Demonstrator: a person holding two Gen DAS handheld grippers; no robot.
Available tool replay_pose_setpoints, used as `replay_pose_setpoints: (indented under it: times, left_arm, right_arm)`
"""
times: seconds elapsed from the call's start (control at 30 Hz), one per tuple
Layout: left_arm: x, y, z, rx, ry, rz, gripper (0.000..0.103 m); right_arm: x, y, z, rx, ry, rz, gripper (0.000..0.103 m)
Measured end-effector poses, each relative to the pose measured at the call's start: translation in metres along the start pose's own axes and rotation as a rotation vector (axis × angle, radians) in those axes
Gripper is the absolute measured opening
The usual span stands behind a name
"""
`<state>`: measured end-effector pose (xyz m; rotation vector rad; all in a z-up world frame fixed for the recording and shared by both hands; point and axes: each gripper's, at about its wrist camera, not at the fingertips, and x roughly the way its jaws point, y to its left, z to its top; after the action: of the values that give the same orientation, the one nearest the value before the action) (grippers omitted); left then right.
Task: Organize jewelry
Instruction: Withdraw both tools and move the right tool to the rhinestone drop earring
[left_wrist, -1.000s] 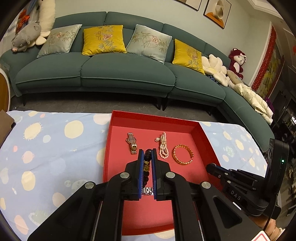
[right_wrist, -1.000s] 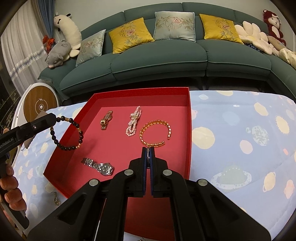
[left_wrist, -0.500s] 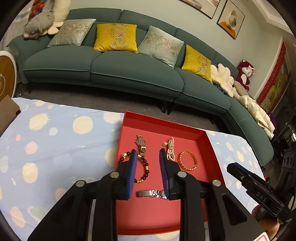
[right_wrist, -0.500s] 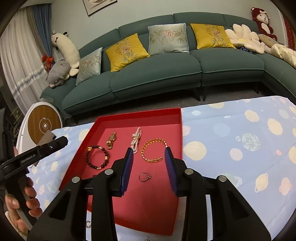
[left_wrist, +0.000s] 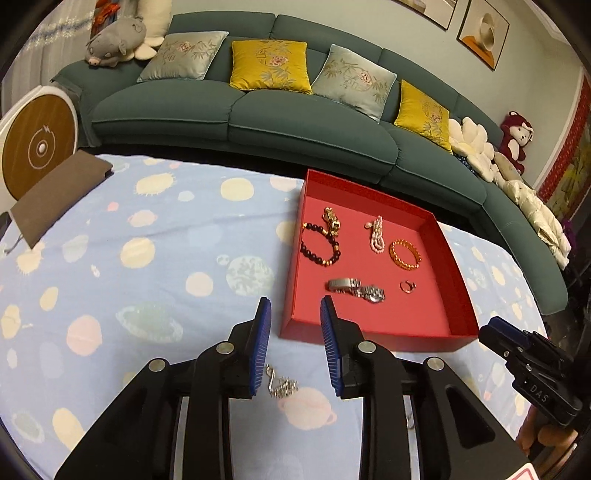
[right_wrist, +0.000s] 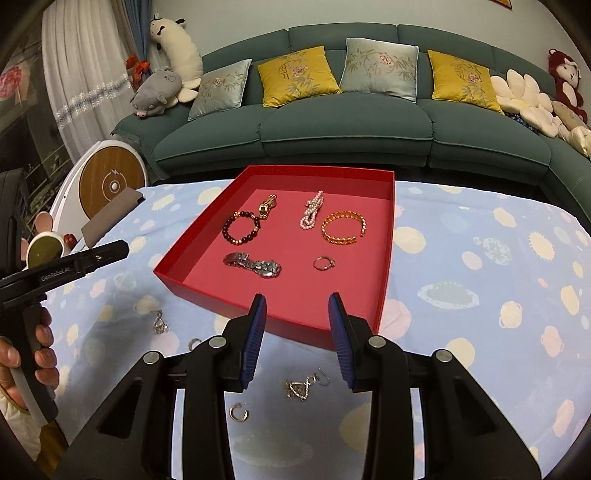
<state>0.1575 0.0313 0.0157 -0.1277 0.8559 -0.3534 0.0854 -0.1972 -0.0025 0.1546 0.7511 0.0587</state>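
Gathering loose jewelry into the red tray (right_wrist: 177, 284), and seemingly a bit past halfway. Already lying on the tray floor, as read in the right wrist view:
- beaded bracelet (right_wrist: 242, 229) at 10 o'clock
- gold watch (right_wrist: 266, 206) at 11, just beside the beads
- pearl strand (right_wrist: 312, 214) at 12
- gold bangle (right_wrist: 341, 230) at 2
- silver watch (right_wrist: 255, 265) at 7
- ring (right_wrist: 323, 263) at 5

Waiting outside on the planet-print cloth (right_wrist: 480, 277), from 6 to 8 o'clock of the tray: a silver pendant chain (left_wrist: 280, 384), a dangling earring (right_wrist: 301, 387), a hoop earring (right_wrist: 238, 411) and a small ring-like piece (right_wrist: 192, 344).

Hovering above the pendant chain with the left gripper (left_wrist: 294, 306), its fingers spread wide and gripping nothing. Holding the right gripper (right_wrist: 297, 299) equally wide and empty, with the dangling earring framed between its fingers.

Probably reaching for the next loose piece. Calling next for lowering until the pads are straddling the thin chain, then closing right at the cloth. Risking a pinch of fabric, or a slack chain slipping out.

Showing only in the right wrist view: the hoop earring, the ring-like piece and the dangling earring, hidden in the left view behind the gripper body. Showing only in the left wrist view: the chain lying between the left pads, nearer the left one.
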Motion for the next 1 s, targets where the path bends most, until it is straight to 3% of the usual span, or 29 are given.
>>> replay_pose_setpoints:
  times: [0.3,0.43,0.7,0.77,0.83,1.0]
  left_arm:
    - [0.036,-0.014,-0.045,0.082,0.137,0.070,0.027]
    - [0.053,-0.012,-0.056,0.054,0.186,0.052,0.027]
    - [0.058,-0.018,-0.057,0.076,0.149,0.081,0.027]
    - [0.059,-0.018,-0.056,0.088,0.145,0.079,0.023]
    - [0.061,-0.019,-0.056,0.102,0.149,0.069,0.000]
    - [0.060,-0.024,-0.058,0.127,0.155,0.038,0.000]
  right_arm:
    - [-0.009,-0.021,-0.033,0.005,0.056,-0.032,0.034]
    - [-0.006,-0.021,-0.044,0.007,0.085,-0.030,0.034]
    - [0.017,-0.010,-0.058,-0.005,0.157,-0.020,0.039]
    - [0.019,-0.008,-0.059,-0.014,0.158,-0.023,0.043]
    - [0.022,-0.008,-0.060,-0.013,0.165,-0.020,0.044]
    - [0.032,-0.011,-0.062,-0.008,0.188,-0.017,0.044]
